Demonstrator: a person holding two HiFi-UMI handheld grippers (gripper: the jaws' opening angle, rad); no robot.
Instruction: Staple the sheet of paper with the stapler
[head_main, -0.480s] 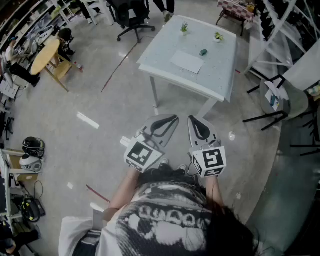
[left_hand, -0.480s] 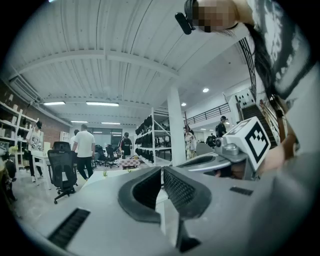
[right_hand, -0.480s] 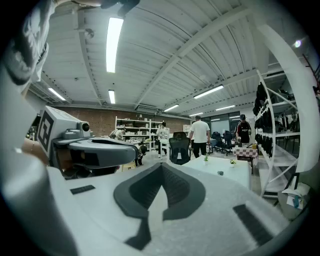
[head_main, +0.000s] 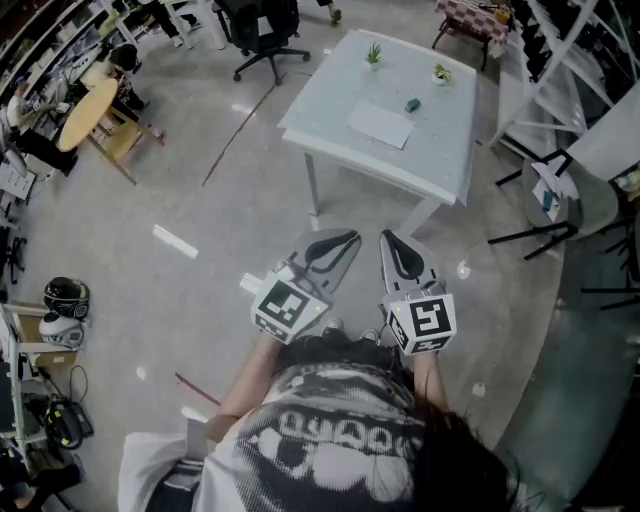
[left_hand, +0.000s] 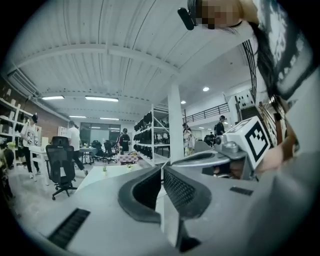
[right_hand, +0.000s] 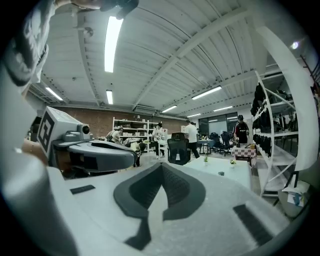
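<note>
A white table (head_main: 330, 140) stands ahead across the floor. On it lie a white sheet of paper (head_main: 379, 125) and a small dark stapler (head_main: 411, 104), with two little potted plants (head_main: 373, 55) at the far edge. Both grippers are held level near my waist, well short of the table. My left gripper (head_main: 350, 238) has its jaw tips together with nothing between them, as the left gripper view (left_hand: 162, 169) also shows. My right gripper (head_main: 387, 237) is likewise shut and empty (right_hand: 161, 165). The stapler (right_hand: 221, 173) shows as a dark speck in the right gripper view.
A black office chair (head_main: 262, 35) stands behind the table's left side. A round wooden table (head_main: 85, 110) is at far left, helmets (head_main: 66, 296) lie on the floor at left, and a round stool (head_main: 560, 195) and racks stand at right. People move about in the background (right_hand: 191, 136).
</note>
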